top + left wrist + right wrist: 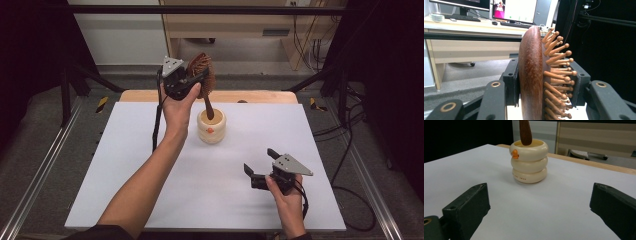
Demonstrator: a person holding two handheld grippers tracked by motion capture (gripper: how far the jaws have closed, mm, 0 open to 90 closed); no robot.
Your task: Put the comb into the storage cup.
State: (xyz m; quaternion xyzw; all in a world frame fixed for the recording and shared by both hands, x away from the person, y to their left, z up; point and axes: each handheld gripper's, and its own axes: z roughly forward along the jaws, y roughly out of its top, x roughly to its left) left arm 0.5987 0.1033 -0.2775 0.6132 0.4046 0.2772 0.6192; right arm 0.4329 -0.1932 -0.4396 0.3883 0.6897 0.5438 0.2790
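Observation:
A brown wooden hairbrush (204,75) with peg bristles stands upright, its handle end down inside a cream ringed cup (211,126) near the table's middle back. My left gripper (192,80) is shut on the brush head, held high above the cup. In the left gripper view the jaws clamp the brush head (531,75) from both sides, bristles (556,72) pointing right. My right gripper (260,165) hovers open near the front right, nothing between its jaws. In the right gripper view the cup (529,161) with an orange mark stands ahead, the brush handle (525,132) in it.
A white sheet (150,165) covers the table, with a wooden edge (250,96) at the back. Black frame rails (40,170) run along both sides. Cables (350,160) trail on the floor at right. A desk with monitors (499,10) stands beyond.

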